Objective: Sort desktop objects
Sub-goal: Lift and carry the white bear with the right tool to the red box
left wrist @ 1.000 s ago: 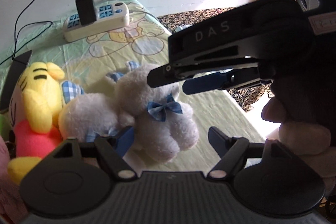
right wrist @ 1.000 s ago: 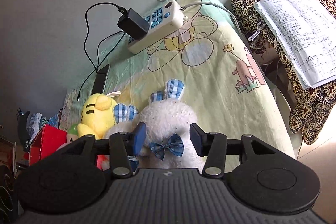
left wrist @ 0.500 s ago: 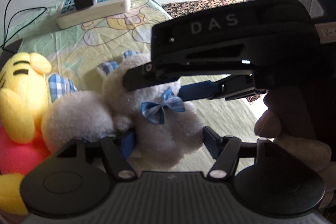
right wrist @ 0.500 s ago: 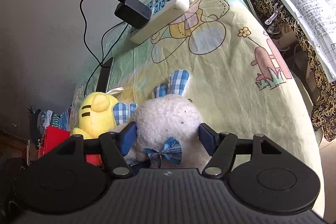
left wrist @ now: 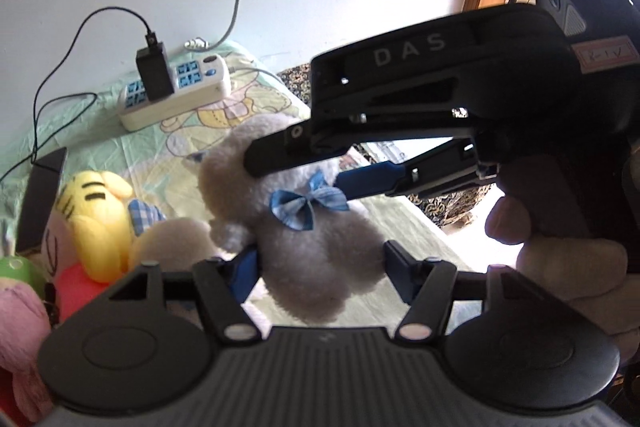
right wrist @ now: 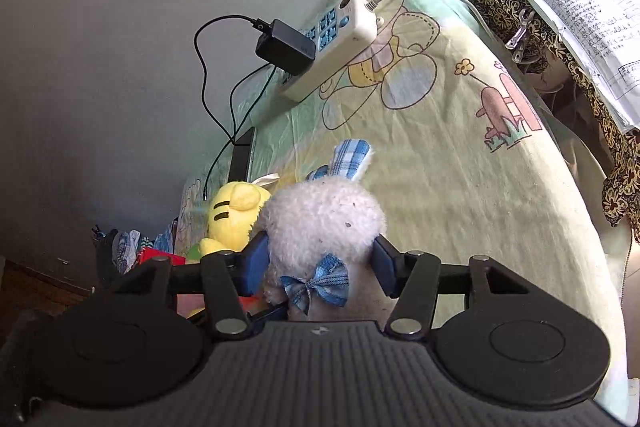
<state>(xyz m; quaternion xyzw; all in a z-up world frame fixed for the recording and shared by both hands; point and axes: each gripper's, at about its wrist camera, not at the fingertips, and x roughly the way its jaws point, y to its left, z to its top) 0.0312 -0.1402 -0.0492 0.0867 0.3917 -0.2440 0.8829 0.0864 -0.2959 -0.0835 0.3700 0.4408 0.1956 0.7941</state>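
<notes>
Both grippers have hold of the same toy, a white plush rabbit [left wrist: 316, 243] with a blue checked bow [left wrist: 306, 205] at its neck.

In the left wrist view the left gripper [left wrist: 318, 263] sits at the bottom centre of the frame. Its jaws have just been closing and now press into the rabbit's body from either side, nearly as narrow as they go. The right gripper [left wrist: 304, 171] reaches in from the right of that frame, marked "DAS", with one black finger across the rabbit's head and a blue-padded one by the bow. A hand [left wrist: 560, 227] wraps its handle at the right edge.

In the right wrist view the right gripper [right wrist: 318, 261] is at the lower centre. Its jaws have just been closing, and the blue pads [right wrist: 254, 263] squeeze the rabbit's head [right wrist: 322, 215] about halfway shut. The checked ears [right wrist: 350, 155] stick up above.

The rabbit is at the centre of both frames, over a cartoon-printed sheet [right wrist: 460, 163]. A yellow plush toy [left wrist: 100, 211] lies just left of it. A power strip [right wrist: 332, 47] with a black charger [right wrist: 284, 47] lies in the upper middle, a dark phone [left wrist: 42, 199] is at the left, and papers [right wrist: 580, 7] rest at the upper right.
</notes>
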